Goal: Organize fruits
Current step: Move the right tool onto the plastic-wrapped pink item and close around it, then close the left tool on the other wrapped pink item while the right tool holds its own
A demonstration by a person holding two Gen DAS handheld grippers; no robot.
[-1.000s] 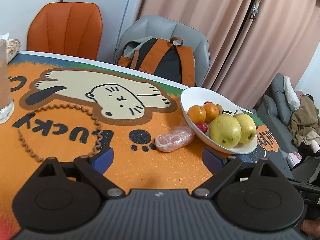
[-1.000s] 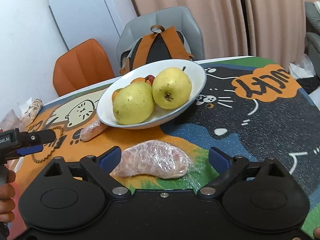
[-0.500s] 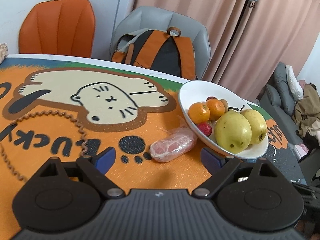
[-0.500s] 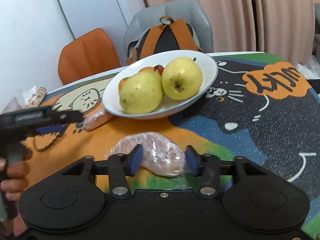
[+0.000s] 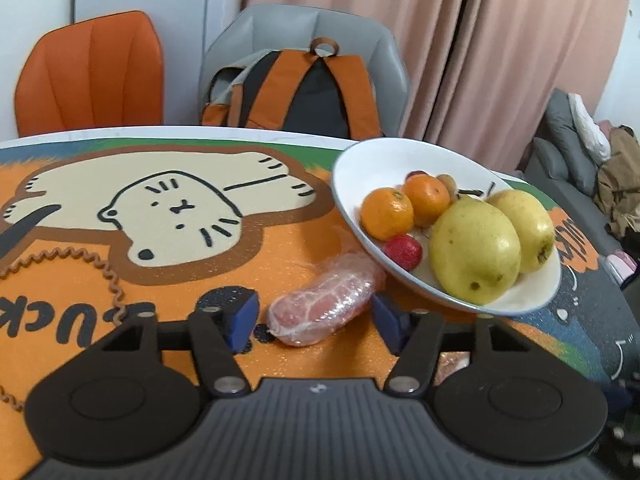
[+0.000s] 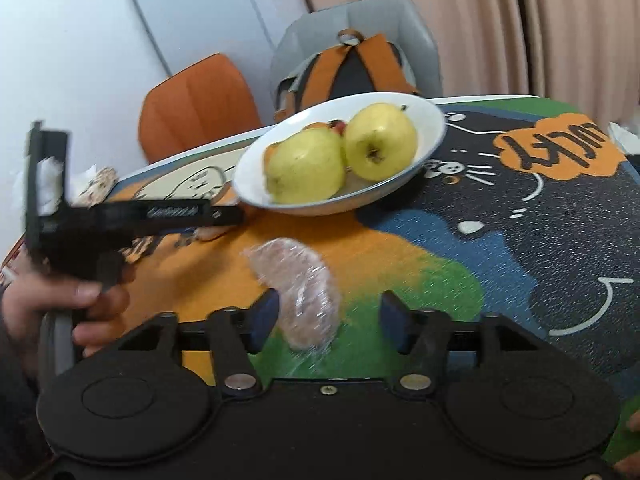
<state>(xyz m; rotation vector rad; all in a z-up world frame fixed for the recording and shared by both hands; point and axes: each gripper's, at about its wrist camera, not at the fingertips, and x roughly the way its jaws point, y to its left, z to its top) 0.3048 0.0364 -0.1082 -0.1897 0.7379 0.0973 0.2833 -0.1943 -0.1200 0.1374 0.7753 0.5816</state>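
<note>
A white bowl point(image 5: 404, 160) holds two yellow pears point(image 5: 476, 258), two oranges point(image 5: 387, 213) and a small red fruit point(image 5: 403, 251); it also shows in the right wrist view point(image 6: 430, 120). A plastic-wrapped pink fruit piece point(image 5: 326, 300) lies on the mat beside the bowl, between the pads of my left gripper point(image 5: 314, 318), which is open around it without touching. A second wrapped piece point(image 6: 304, 288) lies turned on end between the pads of my right gripper point(image 6: 326, 318), which is open with a gap on the right side. The left gripper body point(image 6: 132, 216) shows in the right wrist view.
The table carries an orange, green and dark cartoon mat point(image 5: 160, 216). A grey chair with an orange-black backpack point(image 5: 308, 84) and an orange chair point(image 5: 88, 72) stand behind the table. Pink curtains hang behind. A sofa point(image 5: 568, 168) is at the right.
My left gripper moved forward and narrowed around the wrapped piece by the bowl. My right gripper had squeezed the other wrapped piece and has opened wider; the piece turned on end.
</note>
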